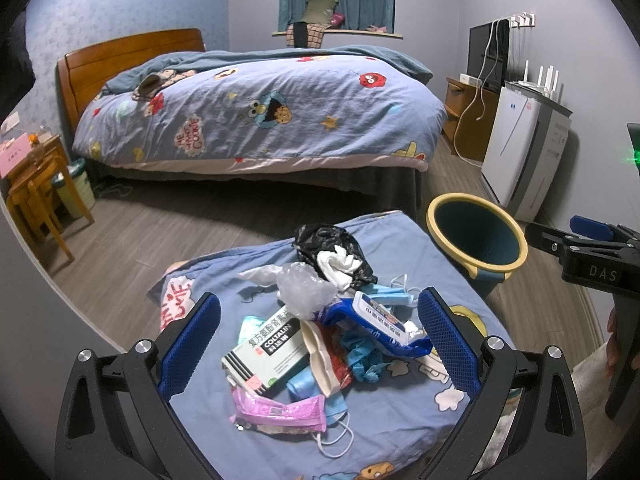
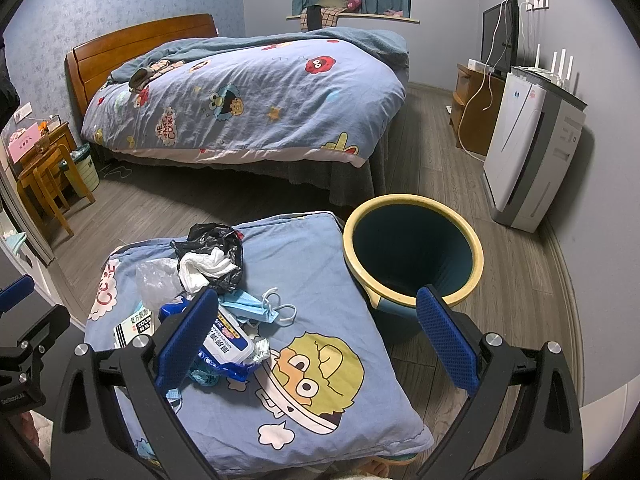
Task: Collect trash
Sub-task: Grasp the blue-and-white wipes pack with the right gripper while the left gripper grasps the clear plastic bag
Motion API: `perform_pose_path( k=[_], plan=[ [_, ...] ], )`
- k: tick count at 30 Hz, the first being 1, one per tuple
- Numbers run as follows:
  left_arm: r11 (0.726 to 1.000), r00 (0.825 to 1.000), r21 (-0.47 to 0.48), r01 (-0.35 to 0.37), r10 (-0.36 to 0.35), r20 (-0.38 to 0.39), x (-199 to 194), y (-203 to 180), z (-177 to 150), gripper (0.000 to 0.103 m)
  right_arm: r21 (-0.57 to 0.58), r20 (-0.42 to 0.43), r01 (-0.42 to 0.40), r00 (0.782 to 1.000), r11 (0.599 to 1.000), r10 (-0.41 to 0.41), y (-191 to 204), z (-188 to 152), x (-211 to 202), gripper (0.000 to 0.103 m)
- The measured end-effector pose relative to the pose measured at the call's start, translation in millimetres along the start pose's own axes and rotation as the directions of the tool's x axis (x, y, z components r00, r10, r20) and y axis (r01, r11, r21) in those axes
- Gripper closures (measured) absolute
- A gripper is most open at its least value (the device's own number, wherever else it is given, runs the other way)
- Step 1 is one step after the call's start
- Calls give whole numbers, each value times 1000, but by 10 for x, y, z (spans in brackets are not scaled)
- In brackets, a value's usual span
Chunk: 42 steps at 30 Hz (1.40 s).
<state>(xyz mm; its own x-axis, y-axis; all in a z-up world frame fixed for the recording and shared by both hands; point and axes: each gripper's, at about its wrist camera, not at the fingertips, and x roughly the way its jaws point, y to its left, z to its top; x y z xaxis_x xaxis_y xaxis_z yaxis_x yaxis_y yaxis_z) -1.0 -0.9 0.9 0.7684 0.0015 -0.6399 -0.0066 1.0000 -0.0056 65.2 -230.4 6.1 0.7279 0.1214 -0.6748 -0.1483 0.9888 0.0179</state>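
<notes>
The left gripper hovered at the bottom centre of its own view with its jaws spread wide and nothing between them, framing a heap of trash on a blue cartoon-print cushion. In that heap, a green-and-white medicine box lay at the lower middle, a pink packet just below it, and a face mask trailing its loops toward the bottom edge. A blue wipes pack sat right of centre, touching a clear plastic bag, and above these a black bag held a white tissue. A second mask lay at the heap's right edge.

In the right view, the right gripper also stood with jaws spread and empty; its left finger overlapped the wipes pack in the frame, though contact could not be judged. The mask, black bag and tissue appeared at left of centre on the cushion.

A blue bin with a yellow rim stood on the wood floor just beside the cushion's right edge, right of centre in both views. A bed filled the upper middle, and a white appliance stood at the right wall.
</notes>
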Motion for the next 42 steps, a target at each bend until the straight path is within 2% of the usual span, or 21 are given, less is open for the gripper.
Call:
perform_pose_path(
  k=[5,9,11,14,17,20,24,27,31,35,37,38,39,40,42],
  plan=[
    [1000,1000,3,-18,18,18,2,-2,13,5,9,3,-28,1000,1000,28,-4,-1,13,6],
    [997,994,27,-66,64,84,12,73,108,5,-9,11,-63,998,998,64,29,-22,74,6],
    [996,993,52,-74,69,97,53,102,136,5,-54,12,-79,997,995,80,71,-56,161,6],
    [996,997,64,-62,58,60,212,205,209,5,-102,-70,-88,994,991,81,184,-69,370,6],
    [999,999,-21,-39,39,-2,386,418,255,5,-105,-177,-143,976,984,123,321,-126,599,6],
    [995,997,-68,-77,75,-29,571,637,264,5,-121,-249,-196,955,973,161,495,-222,762,6],
    [984,987,-97,-151,145,-63,732,820,231,5,-160,-260,-234,947,959,188,696,-314,844,6],
    [977,986,-149,-154,142,-91,782,945,182,5,-183,-269,-264,940,947,210,862,-365,964,7],
    [976,985,-148,-157,145,-88,767,944,174,5,-185,-324,-310,915,933,240,1048,-483,1171,27],
    [984,986,-91,-153,146,-87,775,849,163,5,-269,-354,-292,916,918,188,1247,-618,1339,42],
    [986,985,-72,-150,143,-93,785,812,152,6,-252,-376,-277,911,927,170,1230,-648,1437,58],
    [987,986,-73,-145,138,-95,791,810,147,6,-232,-389,-274,906,933,170,1201,-660,1479,62],
    [988,987,-76,-136,128,-101,804,808,141,7,-210,-403,-280,898,937,178,1171,-664,1509,72],
    [989,987,-76,-130,122,-106,820,800,133,7,-192,-417,-285,890,939,185,1145,-668,1525,75],
    [990,987,-72,-124,116,-110,842,784,128,7,-188,-417,-283,890,941,184,1117,-634,1478,81]
  ],
)
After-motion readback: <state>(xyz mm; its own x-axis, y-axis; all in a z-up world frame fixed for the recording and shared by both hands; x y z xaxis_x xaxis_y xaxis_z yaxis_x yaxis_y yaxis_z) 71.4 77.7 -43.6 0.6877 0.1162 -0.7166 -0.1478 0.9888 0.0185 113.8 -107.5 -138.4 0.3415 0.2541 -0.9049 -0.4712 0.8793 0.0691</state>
